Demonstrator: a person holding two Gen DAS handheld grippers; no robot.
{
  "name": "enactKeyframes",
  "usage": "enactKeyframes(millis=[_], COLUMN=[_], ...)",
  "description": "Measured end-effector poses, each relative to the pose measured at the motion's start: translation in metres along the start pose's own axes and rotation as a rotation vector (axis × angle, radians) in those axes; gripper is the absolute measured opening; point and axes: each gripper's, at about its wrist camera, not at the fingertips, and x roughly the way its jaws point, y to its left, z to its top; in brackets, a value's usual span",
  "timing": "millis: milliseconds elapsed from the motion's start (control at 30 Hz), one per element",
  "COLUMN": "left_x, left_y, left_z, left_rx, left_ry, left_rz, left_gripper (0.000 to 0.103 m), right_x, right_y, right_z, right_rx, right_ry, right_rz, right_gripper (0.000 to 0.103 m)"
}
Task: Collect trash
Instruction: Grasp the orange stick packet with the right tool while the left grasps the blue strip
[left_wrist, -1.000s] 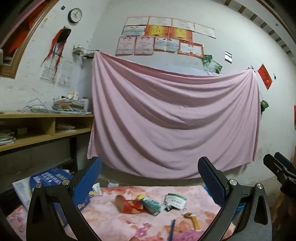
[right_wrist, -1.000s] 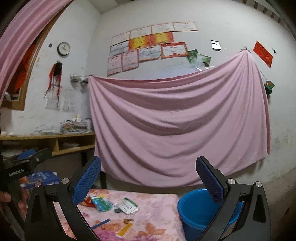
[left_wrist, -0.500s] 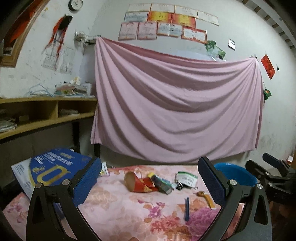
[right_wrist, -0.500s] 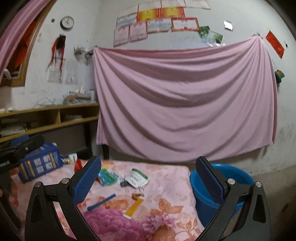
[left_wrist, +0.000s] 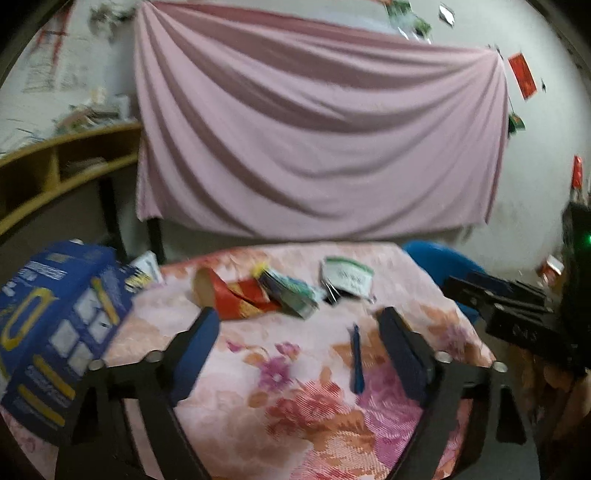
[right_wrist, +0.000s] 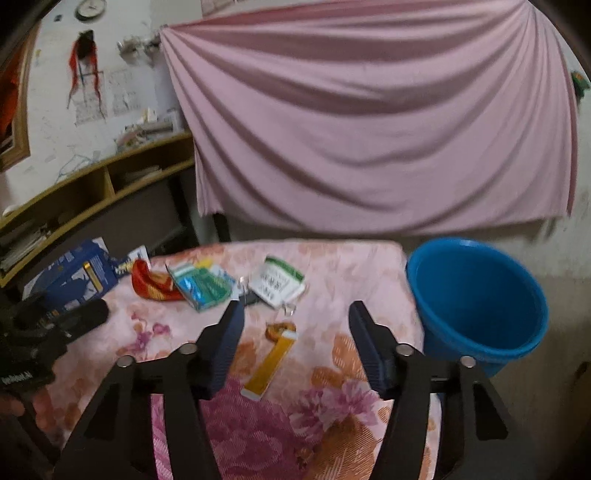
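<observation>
Nearest, the left gripper (left_wrist: 297, 332) and the right gripper (right_wrist: 295, 325) hang over a table with a floral cloth (right_wrist: 332, 369), each with fingers spread apart and gripping nothing. Between the right gripper's fingers lies a yellow strip (right_wrist: 271, 360); a blue pen (left_wrist: 356, 360) lies just inside the left gripper's right finger. Farther back, the trash sits in a loose row: a red paper tube (left_wrist: 231, 295), a green packet (right_wrist: 201, 286) touching it, and a white packet (right_wrist: 277, 282). A blue box (left_wrist: 55, 332) sits at the table's left edge. A blue bucket (right_wrist: 476, 306) stands beside the table's right edge; its visible interior appears empty. Behind hangs a pink sheet (right_wrist: 369, 122).
</observation>
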Motion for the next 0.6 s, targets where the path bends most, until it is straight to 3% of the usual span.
enactKeyframes(millis=[233,433,600], left_x=[0.038,0.06,0.072], left_y=[-0.008,-0.014,-0.018], left_z=[-0.004,-0.008,-0.011], left_rx=[0.012,0.018,0.023], left_ry=[0.179,0.283,0.345], left_rz=[-0.129,-0.201,-0.233], left_gripper=[0.041,0.026,0.024], right_x=[0.025,0.044,0.058], right_y=[0.004,0.004,0.007], right_z=[-0.003,-0.007,-0.011], right_rx=[-0.016,-0.018,-0.035], right_ry=[0.131,0.235,0.31], right_rz=[0.026,0.059,0.078], right_gripper=[0.039,0.038,0.038])
